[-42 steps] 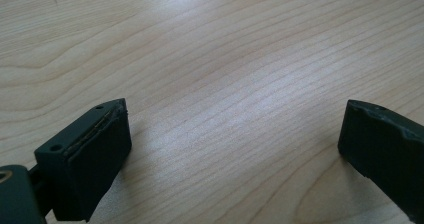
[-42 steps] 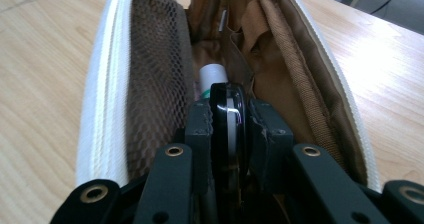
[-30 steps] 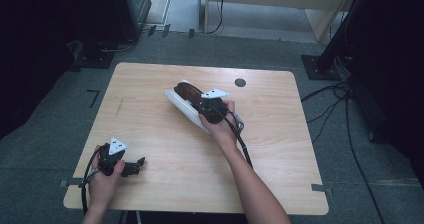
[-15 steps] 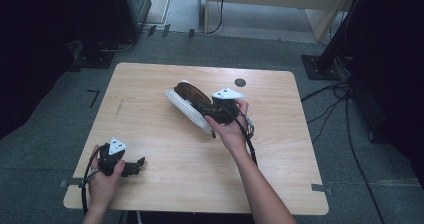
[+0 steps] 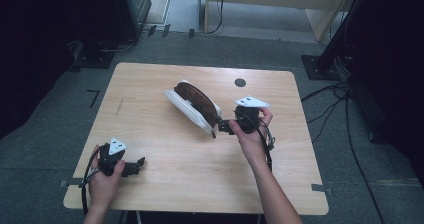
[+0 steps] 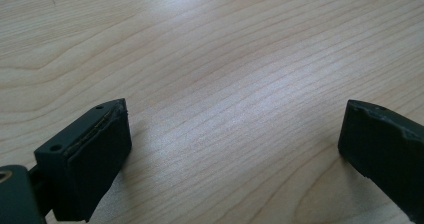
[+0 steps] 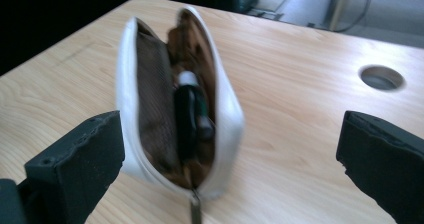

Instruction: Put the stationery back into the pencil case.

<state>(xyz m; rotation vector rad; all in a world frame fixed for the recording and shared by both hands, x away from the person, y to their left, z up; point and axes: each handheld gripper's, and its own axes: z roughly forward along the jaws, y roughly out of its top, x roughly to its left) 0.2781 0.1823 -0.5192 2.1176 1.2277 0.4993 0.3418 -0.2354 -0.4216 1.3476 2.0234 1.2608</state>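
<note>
While open, white pouch (image 7: 175, 129) | pens (image 7: 190, 114) inside | labels unreadable

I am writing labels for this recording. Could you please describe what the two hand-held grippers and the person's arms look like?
Both the left gripper and the right gripper have black bodies, each topped by a pale grey three-cornered plate. Each ends in two blocky black jaws with flat, matte pads. A black cable trails from each gripper back along the forearm. The forearms are bare, with no sleeves or gloves visible.

Bare table (image 5: 165, 159) all round; pouch (image 5: 192, 106) seemingly blocks only the middle.
</note>
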